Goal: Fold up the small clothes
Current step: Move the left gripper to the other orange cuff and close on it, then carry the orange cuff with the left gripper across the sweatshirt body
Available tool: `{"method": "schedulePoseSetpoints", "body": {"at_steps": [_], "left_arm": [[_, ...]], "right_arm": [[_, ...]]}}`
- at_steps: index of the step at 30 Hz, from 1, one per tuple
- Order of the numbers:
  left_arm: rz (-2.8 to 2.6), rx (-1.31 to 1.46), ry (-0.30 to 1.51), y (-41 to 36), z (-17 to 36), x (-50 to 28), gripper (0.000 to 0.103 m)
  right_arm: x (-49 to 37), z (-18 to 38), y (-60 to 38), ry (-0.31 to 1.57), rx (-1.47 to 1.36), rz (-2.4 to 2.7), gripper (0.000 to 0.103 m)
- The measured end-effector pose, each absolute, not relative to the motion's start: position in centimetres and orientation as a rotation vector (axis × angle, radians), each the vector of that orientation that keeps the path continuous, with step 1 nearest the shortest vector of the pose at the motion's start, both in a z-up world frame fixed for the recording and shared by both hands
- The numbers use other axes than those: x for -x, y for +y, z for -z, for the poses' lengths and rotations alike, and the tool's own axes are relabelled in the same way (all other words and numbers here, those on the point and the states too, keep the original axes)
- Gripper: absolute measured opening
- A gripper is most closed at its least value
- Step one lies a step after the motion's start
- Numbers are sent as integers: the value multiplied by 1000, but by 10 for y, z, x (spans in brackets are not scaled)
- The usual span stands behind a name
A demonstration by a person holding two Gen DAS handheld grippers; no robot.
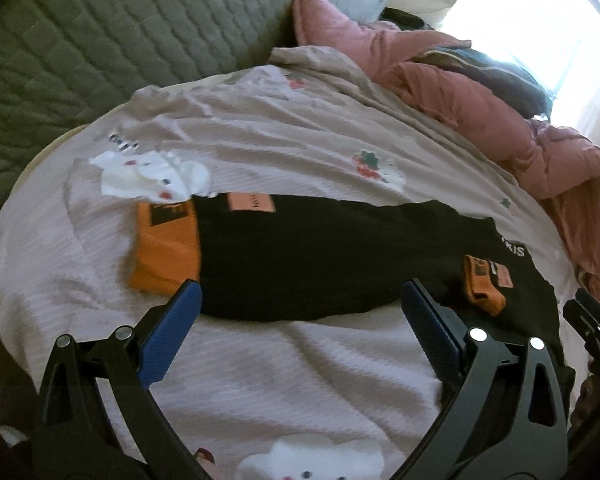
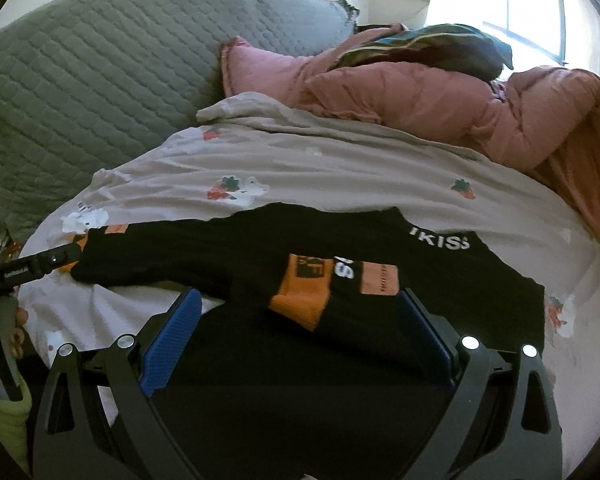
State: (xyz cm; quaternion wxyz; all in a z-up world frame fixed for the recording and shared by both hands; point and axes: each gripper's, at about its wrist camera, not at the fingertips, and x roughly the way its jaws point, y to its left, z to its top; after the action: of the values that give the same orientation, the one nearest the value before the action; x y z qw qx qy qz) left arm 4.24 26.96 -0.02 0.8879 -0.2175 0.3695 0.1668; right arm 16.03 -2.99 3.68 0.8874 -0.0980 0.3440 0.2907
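Both grippers are held wide open over the bed, nothing gripped.

Left gripper [image 1: 300, 296] and right gripper [image 2: 300, 304] are hovered at the black garment [image 1: 320, 256], which is laid flat on the sheet [image 1: 260, 140]; its near part is hidden in shadow.

black garment [image 2: 228, 256] matt knit cloth; bedsheet [image 1: 260, 136] ribbed cloth; gripper pads [image 1: 172, 328] textured blue rubber

black garment [image 1: 300, 256], orange cuffs [image 1: 166, 248]
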Motion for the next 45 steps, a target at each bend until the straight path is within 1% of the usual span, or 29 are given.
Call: {"method": "schedulePoseSetpoints", "body": {"at_steps": [12, 14, 16, 18, 20, 23, 25, 26, 28, 31, 38, 45], "left_arm": [[-366, 629, 831, 311, 31, -28, 93], [-367, 683, 841, 318, 39, -29, 91], [-368, 738, 833, 326, 44, -29, 82], [-383, 784, 812, 332, 46, -30, 75], [-409, 801, 786, 338, 46, -33, 71], [-440, 796, 770, 341, 46, -44, 61], [-445, 799, 771, 345, 49, -53, 46], [-455, 792, 777, 346, 51, -56, 41], [-469, 779, 769, 347, 53, -60, 21], [-461, 775, 733, 349, 52, -58, 10], [-372, 689, 624, 324, 14, -56, 8], [-231, 613, 585, 275, -30, -81, 8]], "right_arm": [[-157, -31, -11, 724, 216, -639, 96], [-158, -28, -12, 728, 210, -638, 96], [-159, -25, -13, 735, 199, -635, 96], [-162, -21, -15, 745, 187, -630, 96], [-163, -17, -16, 756, 180, -626, 96], [-166, -12, -19, 767, 173, -620, 96], [-168, -10, -22, 772, 167, -612, 96], [-170, -8, -24, 778, 159, -607, 96], [-173, -7, -26, 783, 151, -597, 96], [-178, -4, -32, 790, 135, -582, 96], [-183, -1, -50, 799, 91, -558, 96], [-185, -8, -74, 780, 40, -533, 96]]}}
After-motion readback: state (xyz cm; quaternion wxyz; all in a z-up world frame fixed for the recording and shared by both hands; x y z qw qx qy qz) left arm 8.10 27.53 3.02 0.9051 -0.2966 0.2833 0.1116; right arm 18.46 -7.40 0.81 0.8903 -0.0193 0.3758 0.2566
